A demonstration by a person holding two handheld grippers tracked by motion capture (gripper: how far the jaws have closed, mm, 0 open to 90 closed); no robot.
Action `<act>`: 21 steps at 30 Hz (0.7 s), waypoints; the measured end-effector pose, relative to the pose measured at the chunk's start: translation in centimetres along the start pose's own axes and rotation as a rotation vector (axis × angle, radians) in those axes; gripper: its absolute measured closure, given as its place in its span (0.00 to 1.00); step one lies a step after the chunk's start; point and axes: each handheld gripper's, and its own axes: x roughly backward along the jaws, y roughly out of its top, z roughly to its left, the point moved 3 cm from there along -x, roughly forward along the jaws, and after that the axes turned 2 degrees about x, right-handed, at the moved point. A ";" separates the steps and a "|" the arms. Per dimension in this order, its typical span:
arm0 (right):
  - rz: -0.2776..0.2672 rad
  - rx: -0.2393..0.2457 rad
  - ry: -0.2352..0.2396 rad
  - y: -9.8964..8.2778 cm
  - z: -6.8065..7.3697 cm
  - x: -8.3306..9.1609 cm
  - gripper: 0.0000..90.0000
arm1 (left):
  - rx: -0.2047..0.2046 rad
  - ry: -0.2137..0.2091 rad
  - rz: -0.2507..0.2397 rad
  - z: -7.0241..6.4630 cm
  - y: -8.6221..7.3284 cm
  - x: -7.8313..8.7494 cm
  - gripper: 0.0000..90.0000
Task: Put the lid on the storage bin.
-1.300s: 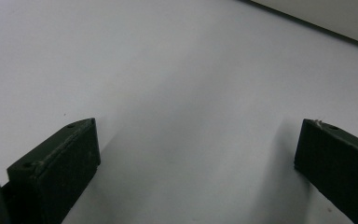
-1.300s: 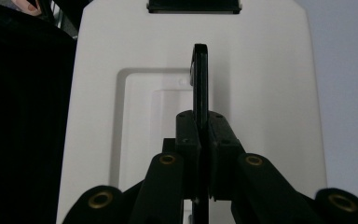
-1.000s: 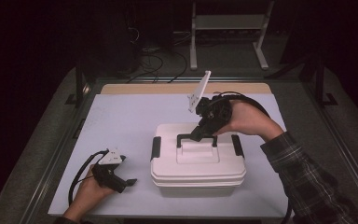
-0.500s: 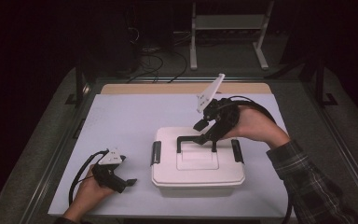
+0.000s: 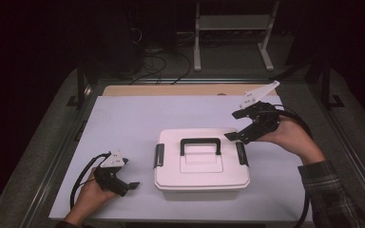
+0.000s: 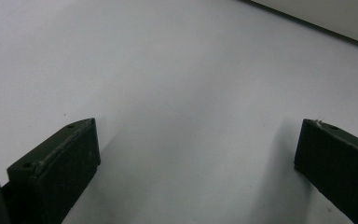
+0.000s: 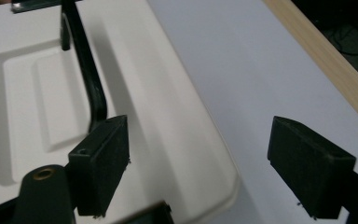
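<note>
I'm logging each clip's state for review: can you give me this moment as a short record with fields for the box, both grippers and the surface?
box: white lidded box, lid on, black handle lying flat, black latches at both ends
right gripper: right gripper beside the box's far right corner, jaws just been opening, nothing between them
left gripper: left gripper near the table's front left, open, apart from the box
surface: pale sheet on the table
</note>
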 end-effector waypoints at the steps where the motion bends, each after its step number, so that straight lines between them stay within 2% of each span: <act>1: -0.007 -0.013 -0.004 -0.5 -0.2 0.2 0.22 | 0.000 0.000 0.000 0.0 0.0 0.0 0.00; 11: -0.019 -0.113 -0.071 -4.8 -1.0 1.4 0.16 | 0.002 0.000 -0.001 0.0 0.0 0.0 0.00; 21: -0.044 -0.214 -0.140 -9.2 -1.5 1.1 0.16 | 0.001 0.001 -0.001 0.0 0.0 0.0 0.00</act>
